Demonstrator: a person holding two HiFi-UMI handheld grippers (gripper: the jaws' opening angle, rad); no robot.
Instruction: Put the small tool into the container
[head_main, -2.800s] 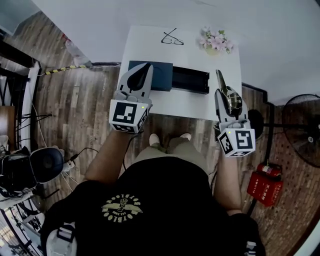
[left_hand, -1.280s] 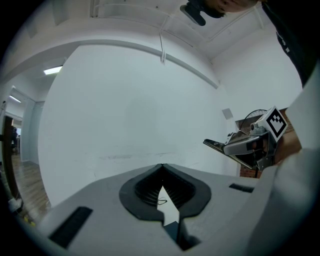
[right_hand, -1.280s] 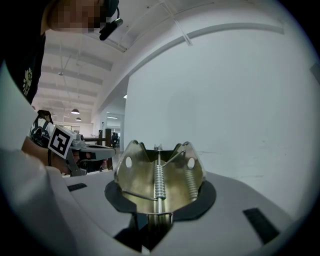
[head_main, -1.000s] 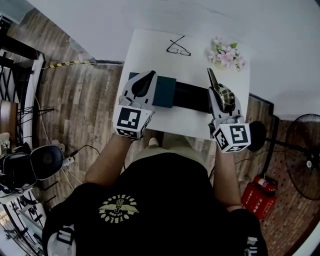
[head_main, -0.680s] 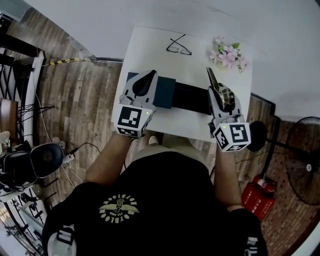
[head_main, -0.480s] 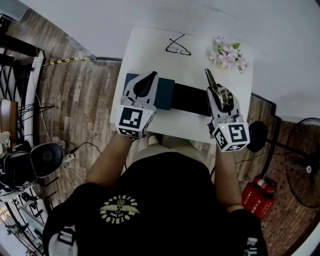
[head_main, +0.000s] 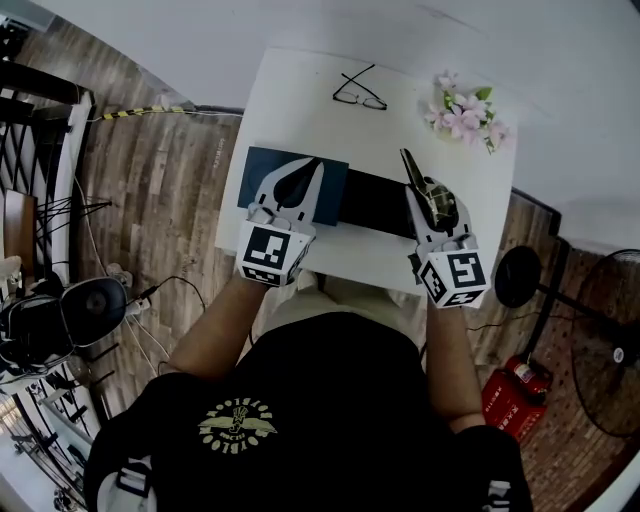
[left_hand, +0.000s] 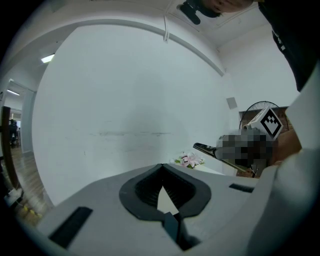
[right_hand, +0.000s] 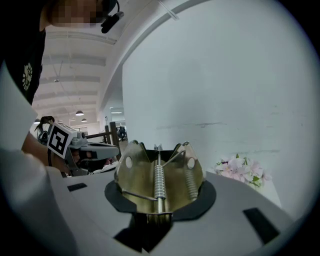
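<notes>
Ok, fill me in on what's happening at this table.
A person stands at a white table with a gripper in each hand. The right gripper has its jaws shut on a brass spring clip, held over the right end of the long black container, not yet inside. The left gripper, jaws shut and empty, hovers over the dark blue panel.

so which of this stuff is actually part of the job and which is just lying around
Part of the job:
- brass spring clip, held in the right hand-held gripper
- black container
- dark blue piece beside it, probably its lid

Just lying about:
- glasses
- pink flowers
</notes>
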